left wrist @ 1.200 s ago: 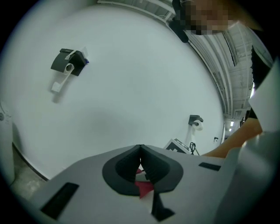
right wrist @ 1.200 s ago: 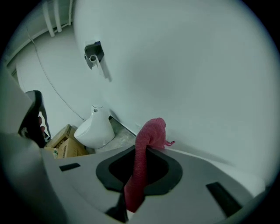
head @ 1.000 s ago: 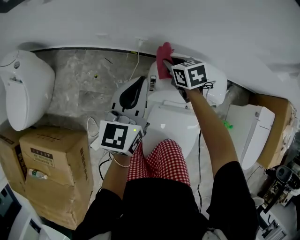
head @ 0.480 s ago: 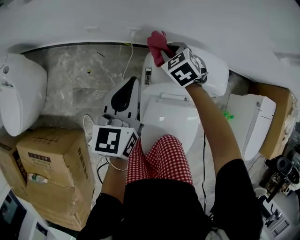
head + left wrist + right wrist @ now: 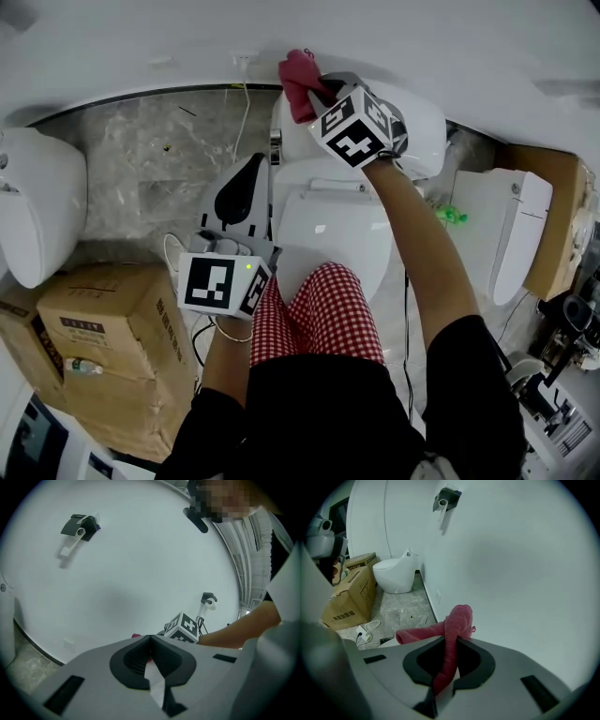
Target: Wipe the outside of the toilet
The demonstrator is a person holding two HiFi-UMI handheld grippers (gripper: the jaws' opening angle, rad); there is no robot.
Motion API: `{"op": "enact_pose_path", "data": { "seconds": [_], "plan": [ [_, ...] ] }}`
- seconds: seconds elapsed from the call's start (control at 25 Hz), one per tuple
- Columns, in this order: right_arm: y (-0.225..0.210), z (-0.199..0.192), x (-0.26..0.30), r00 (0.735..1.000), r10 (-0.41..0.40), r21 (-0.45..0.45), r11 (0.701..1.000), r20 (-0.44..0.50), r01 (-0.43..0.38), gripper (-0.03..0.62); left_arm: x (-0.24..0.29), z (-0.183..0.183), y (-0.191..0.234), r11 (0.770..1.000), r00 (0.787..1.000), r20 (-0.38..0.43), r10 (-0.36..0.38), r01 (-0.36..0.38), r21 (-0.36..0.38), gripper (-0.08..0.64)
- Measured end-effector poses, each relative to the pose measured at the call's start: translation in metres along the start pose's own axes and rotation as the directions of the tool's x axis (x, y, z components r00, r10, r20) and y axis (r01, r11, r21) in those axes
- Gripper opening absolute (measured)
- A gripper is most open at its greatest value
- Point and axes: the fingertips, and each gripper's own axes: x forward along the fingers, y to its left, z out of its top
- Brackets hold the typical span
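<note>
The white toilet (image 5: 323, 234) stands against the wall with its lid down, and its tank (image 5: 422, 127) is behind it. My right gripper (image 5: 319, 92) is over the tank's left end near the wall, shut on a red cloth (image 5: 298, 80). In the right gripper view the red cloth (image 5: 452, 630) runs up between the jaws of the right gripper (image 5: 451, 644) and folds over to the left. My left gripper (image 5: 261, 161) hangs beside the toilet's left side, shut and empty. In its own view the left gripper (image 5: 150, 638) points at the bare wall.
Another white toilet (image 5: 37, 202) and stacked cardboard boxes (image 5: 103, 328) fill the left. A power strip with cables (image 5: 183, 253) lies on the marble floor. At the right are a third toilet (image 5: 511, 244) and a cardboard box (image 5: 555, 234). A paper holder (image 5: 446, 498) hangs on the wall.
My right gripper has carried the red cloth left and toward the wall along the tank's top. The left gripper has hardly moved.
</note>
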Motion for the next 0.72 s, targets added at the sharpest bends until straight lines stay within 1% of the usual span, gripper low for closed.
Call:
{"op": "enact_pose_path", "data": {
  "seconds": [0.4,0.72],
  "plan": [
    [-0.012,-0.015,-0.015,0.999,-0.026,0.007,1.000,0.019,0.026,0.054,0.010,-0.001,-0.018,0.999,1.000,-0.010,-0.022,0.022,0.035,0.009],
    [-0.024,-0.029,-0.028,0.998,-0.056,0.050,0.997,0.037,0.055,0.054,0.015,-0.007,-0.032,0.998,0.999,-0.029,-0.044,0.046,0.044,0.009]
  ]
}}
